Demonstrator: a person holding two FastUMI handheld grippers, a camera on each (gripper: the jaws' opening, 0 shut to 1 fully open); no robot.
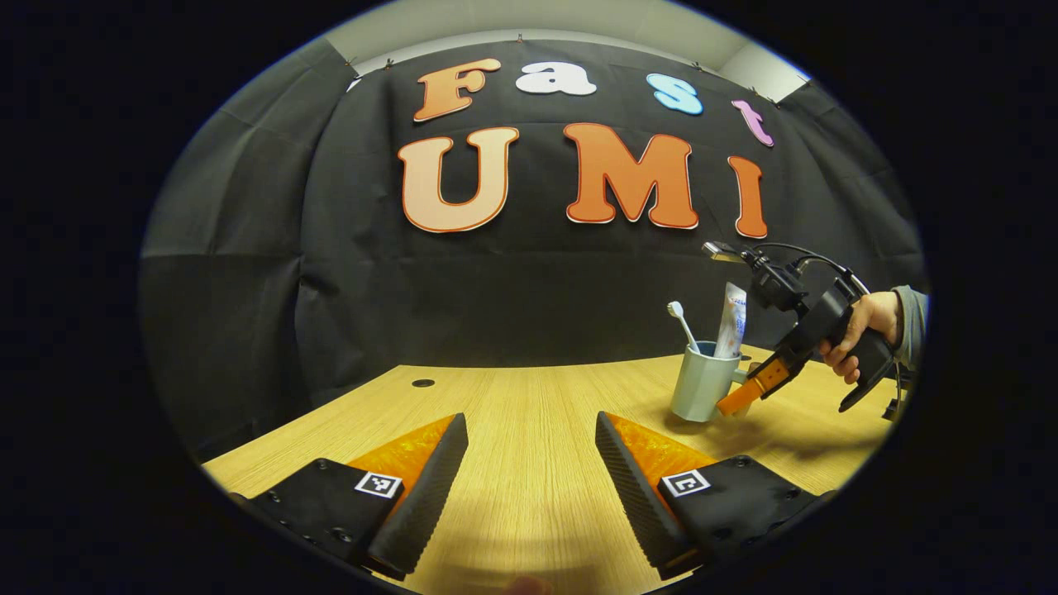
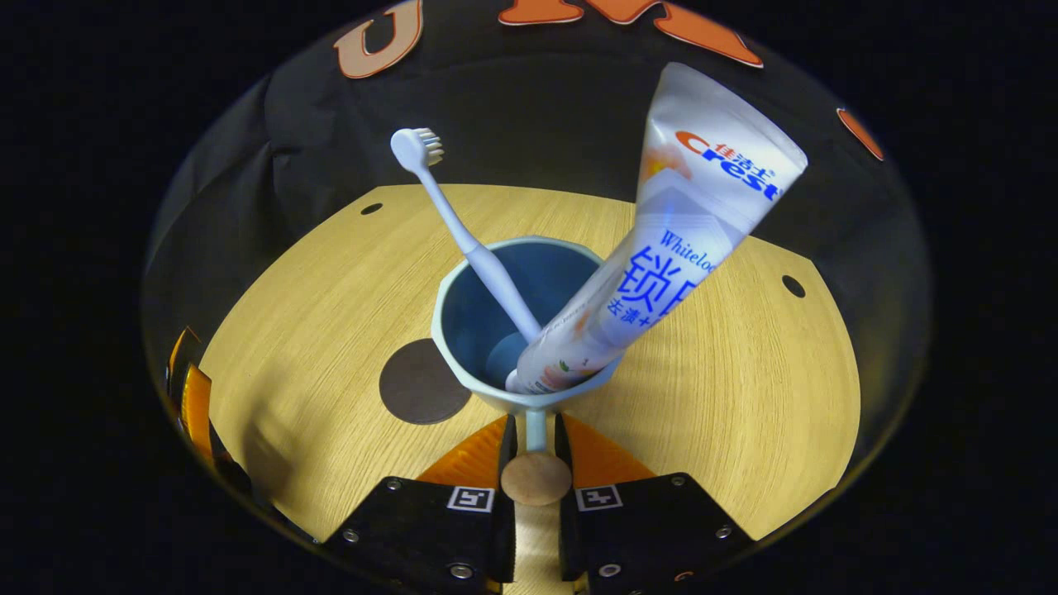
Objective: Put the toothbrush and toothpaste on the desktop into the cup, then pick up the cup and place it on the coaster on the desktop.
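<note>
Right gripper clamped on cup handle, both fingers pressing thin handle from either side, round wooden knob at handle end just in front of fingers. Cup light blue, upright on wooden bench, seen from above in right gripper view. Toothbrush standing in cup, head up, leaning to left. Toothpaste tube also in cup, cap end down, leaning right against rim. Dark round coaster flat on bench just left of cup, partly hidden behind cup body; touching or not, cannot tell. Left gripper wide open, holding nothing, low over bench, well apart from cup. In left gripper view, hand holding right gripper at cup side, toothbrush and toothpaste sticking out top.
</note>
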